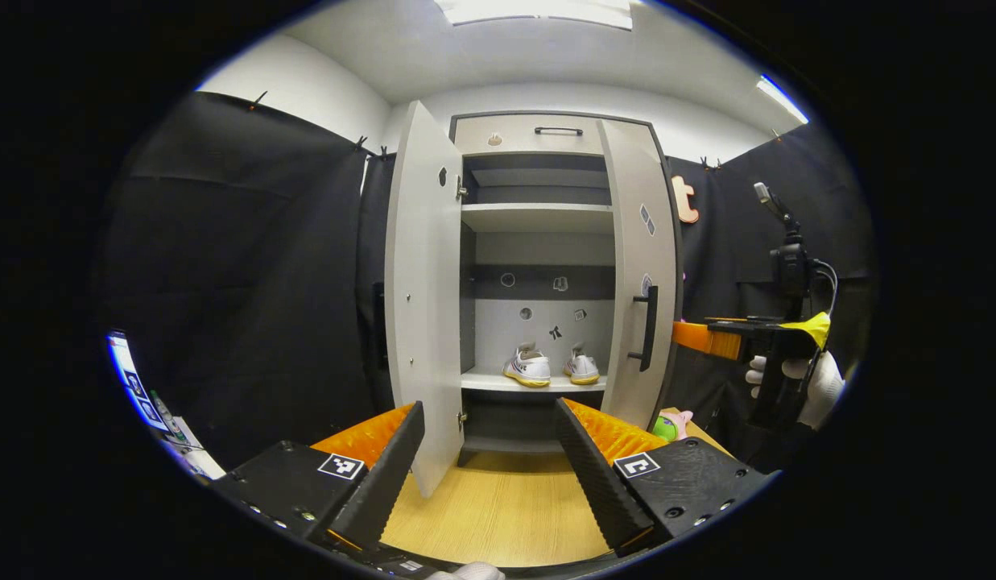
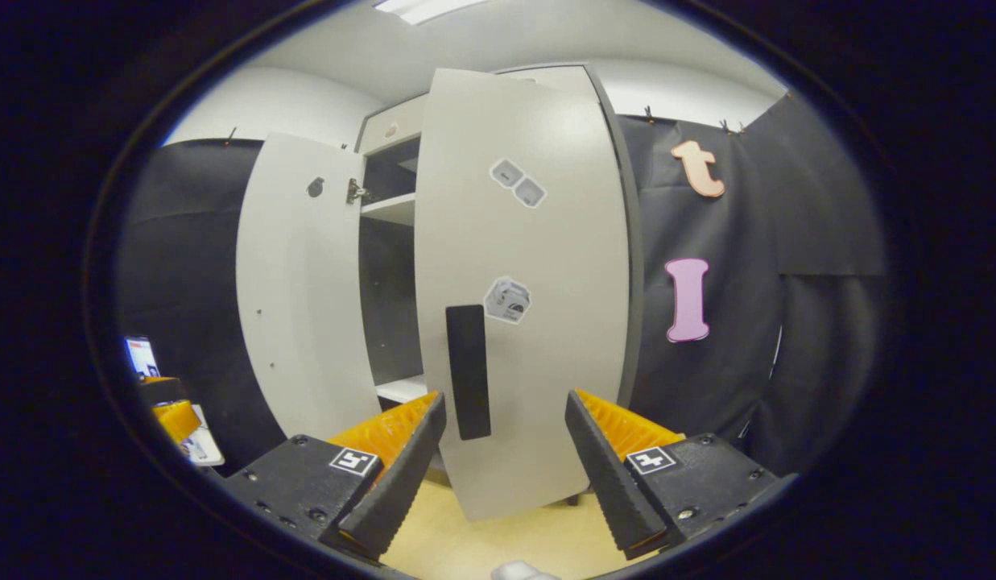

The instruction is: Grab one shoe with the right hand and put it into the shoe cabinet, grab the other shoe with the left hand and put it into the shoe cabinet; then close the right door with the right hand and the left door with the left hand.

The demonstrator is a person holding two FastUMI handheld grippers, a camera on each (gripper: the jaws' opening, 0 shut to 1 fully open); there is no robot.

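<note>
- My left gripper [image 1: 489,439] is spread wide with nothing between its fingers, held back from the cabinet [image 1: 538,282] and pointed straight into its open front.
- Both shoes are inside already: the left shoe [image 1: 527,366] and the right shoe [image 1: 582,366] sit side by side on the lower shelf [image 1: 534,381], heels toward me, close together but not touching.
- The left door [image 1: 423,290] stands swung out toward me, its lower edge reaching down between my left gripper's fingers in the left gripper view.
- The right door [image 1: 641,266] is partly open, angled outward, with a dark handle [image 1: 648,328] on its front.
- In the left gripper view I can see my right gripper [image 1: 695,336] off to the right, held in a gloved hand [image 1: 816,379], its tip just beside the right door's outer face near the handle; from there I cannot tell how it is set.
- In the right gripper view my right gripper [image 2: 506,435] is also wide apart and grasps nothing; the right door [image 2: 538,266] is close in front of it and the handle [image 2: 469,372] hangs between the fingers, nearer the left one, without either finger pressing on it.
- Beyond that door I see the left door [image 2: 304,290] open and a strip of the cabinet's interior between the two.
- The floor [image 1: 498,507] under the cabinet is light wood.
</note>
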